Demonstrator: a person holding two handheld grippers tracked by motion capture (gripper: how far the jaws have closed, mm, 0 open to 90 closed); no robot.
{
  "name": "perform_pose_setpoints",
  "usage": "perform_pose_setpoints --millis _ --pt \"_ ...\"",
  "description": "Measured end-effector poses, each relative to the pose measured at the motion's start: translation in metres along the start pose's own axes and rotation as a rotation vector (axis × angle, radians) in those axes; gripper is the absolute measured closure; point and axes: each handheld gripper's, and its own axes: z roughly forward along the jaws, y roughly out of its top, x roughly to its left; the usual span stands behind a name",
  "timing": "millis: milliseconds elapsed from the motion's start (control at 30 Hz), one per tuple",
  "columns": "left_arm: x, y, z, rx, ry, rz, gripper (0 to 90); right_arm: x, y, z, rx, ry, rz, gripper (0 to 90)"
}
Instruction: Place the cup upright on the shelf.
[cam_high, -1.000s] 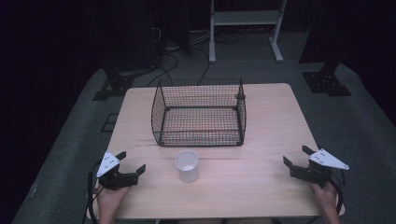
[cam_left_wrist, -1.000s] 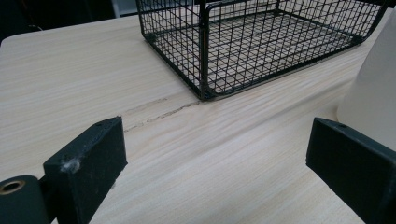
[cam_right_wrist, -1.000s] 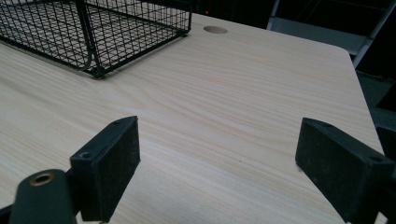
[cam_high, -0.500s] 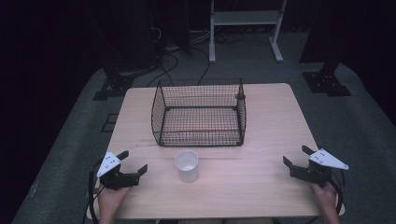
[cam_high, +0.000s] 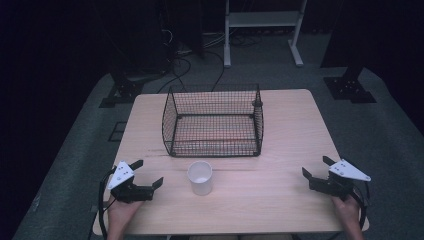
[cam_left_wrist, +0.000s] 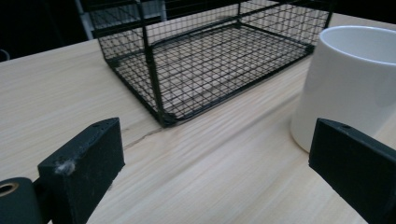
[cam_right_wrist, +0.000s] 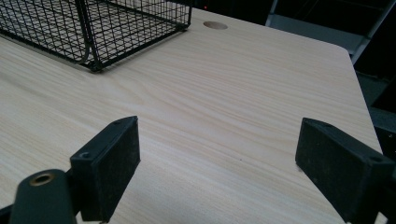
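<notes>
Pale wooden table (cam_high: 280, 150) shows fine grain, matt and smooth. Black wire-mesh basket (cam_high: 214, 121) looks like coated metal. White smooth cup (cam_high: 200, 177) carries a soft sheen, its material unclear.

Left tongs (cam_high: 149, 176): black body, two flat black rectangular jaws, small screw hole near each jaw's outer corner. Grey three-cornered plate on top, few dark dots on it. Black cable loops back from body past hand. Brass-ringed hole on black boss beside left jaw. Right tongs (cam_high: 316, 167): same black build, same grey plate, same cable. Forearms bare, no sleeves.
</notes>
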Motion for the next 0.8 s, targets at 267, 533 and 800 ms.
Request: perform_pose_setpoints --millis 267,533,800 --pt "-0.007 0.003 0.006 0.056 -0.053 0.053 2.4 0.0 0.0 0.0 0.004 0.0 0.0 13.1" --pt "-0.013 0.006 0.009 0.071 -0.106 0.06 2.3 0.0 0.0 0.0 0.004 0.0 0.002 13.1" --pt "-0.021 0.011 0.012 0.089 -0.152 0.088 2.3 0.0 0.0 0.0 0.005 0.001 0.002 13.1"
